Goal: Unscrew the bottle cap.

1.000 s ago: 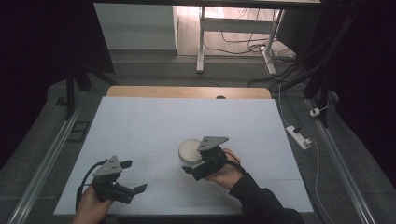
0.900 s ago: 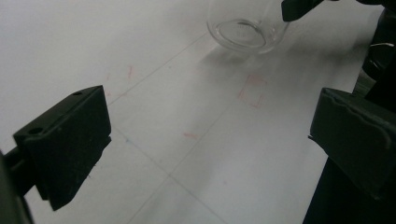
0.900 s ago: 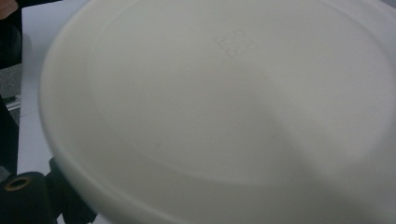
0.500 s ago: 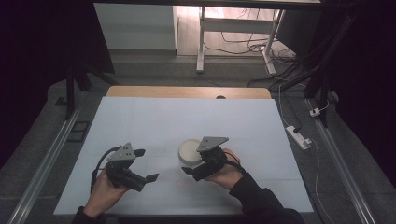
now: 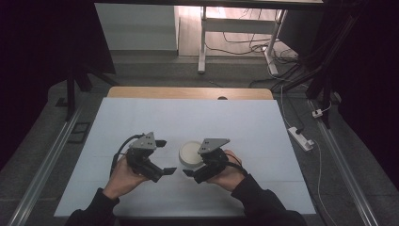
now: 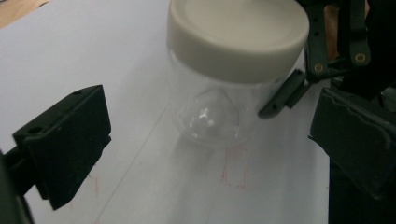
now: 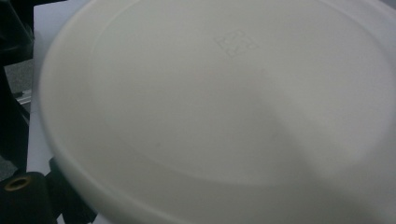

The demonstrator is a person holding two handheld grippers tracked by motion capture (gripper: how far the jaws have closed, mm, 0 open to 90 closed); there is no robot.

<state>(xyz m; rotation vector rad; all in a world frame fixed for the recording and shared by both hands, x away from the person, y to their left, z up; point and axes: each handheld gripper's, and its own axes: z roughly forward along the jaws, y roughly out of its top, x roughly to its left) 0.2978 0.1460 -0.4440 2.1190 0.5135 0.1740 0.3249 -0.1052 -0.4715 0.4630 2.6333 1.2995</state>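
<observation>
A: The left hand-held gripper (image 5: 165, 157) has been travelling across the white worktop (image 5: 141, 117) toward the jar since a second ago; back then it was sitting near the front left corner, and now it is hovering just beside the jar (image 5: 190, 155).

B: And the jar itself is staying put?

A: Yes, it is standing at the same spot, toward the front of the worktop, a little right of the middle, upright on its base. The right hand-held gripper (image 5: 192, 168) is holding on there as before.

B: How are the left jaws standing?

A: They are spread wide apart. In the left gripper view the clear jar (image 6: 210, 112) with its cream lid (image 6: 238, 35) is sitting ahead of them, between the two black jaws but touching neither.

B: And the right one?

A: It is closing on the jar's clear body, below the lid. The left gripper view is showing one of its thin fingers (image 6: 282, 93) pressing against the jar's side, and in its own view the lid (image 7: 219, 107) is sitting right up against the camera.

B: Anything inside the jar?

A: I cannot tell; the plastic is only showing glints.
</observation>
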